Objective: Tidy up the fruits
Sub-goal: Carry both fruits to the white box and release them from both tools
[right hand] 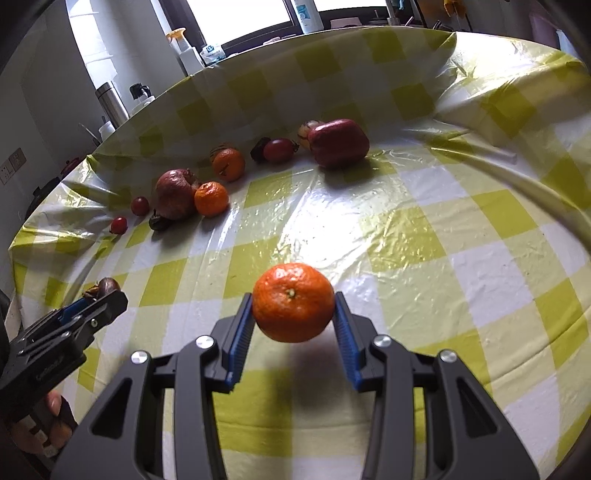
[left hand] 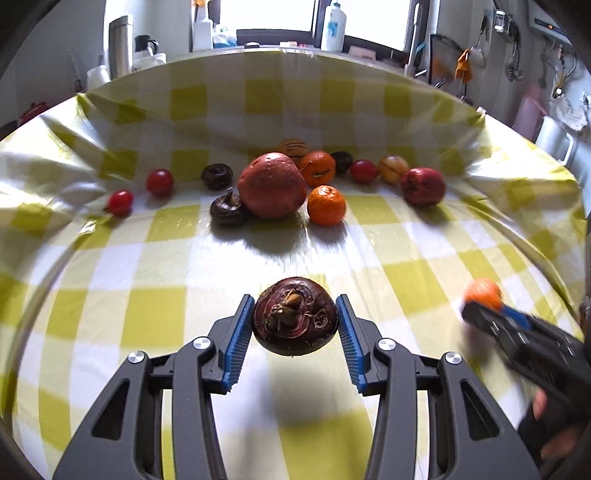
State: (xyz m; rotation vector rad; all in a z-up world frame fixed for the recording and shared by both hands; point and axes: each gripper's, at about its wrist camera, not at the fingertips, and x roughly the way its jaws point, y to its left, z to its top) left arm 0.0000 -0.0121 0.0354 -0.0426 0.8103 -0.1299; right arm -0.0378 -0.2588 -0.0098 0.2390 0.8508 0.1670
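My left gripper (left hand: 294,318) is shut on a dark brown water chestnut (left hand: 294,316), held above the checked cloth. My right gripper (right hand: 293,308) is shut on an orange mandarin (right hand: 293,302), also off the cloth. Each gripper shows in the other's view: the right gripper (left hand: 480,301) with its mandarin (left hand: 483,292) at the right, the left gripper (right hand: 101,293) with the chestnut (right hand: 105,286) at the left. Along the back lie a pomegranate (left hand: 272,184), two mandarins (left hand: 326,205), water chestnuts (left hand: 228,209), cherry tomatoes (left hand: 159,181) and a red wax apple (left hand: 423,185).
The yellow-and-white checked cloth (left hand: 147,280) rises in a fold behind the fruit row. Bottles (left hand: 333,26) and a steel flask (left hand: 120,46) stand on the sill beyond. A hand (right hand: 51,424) grips the left tool's handle.
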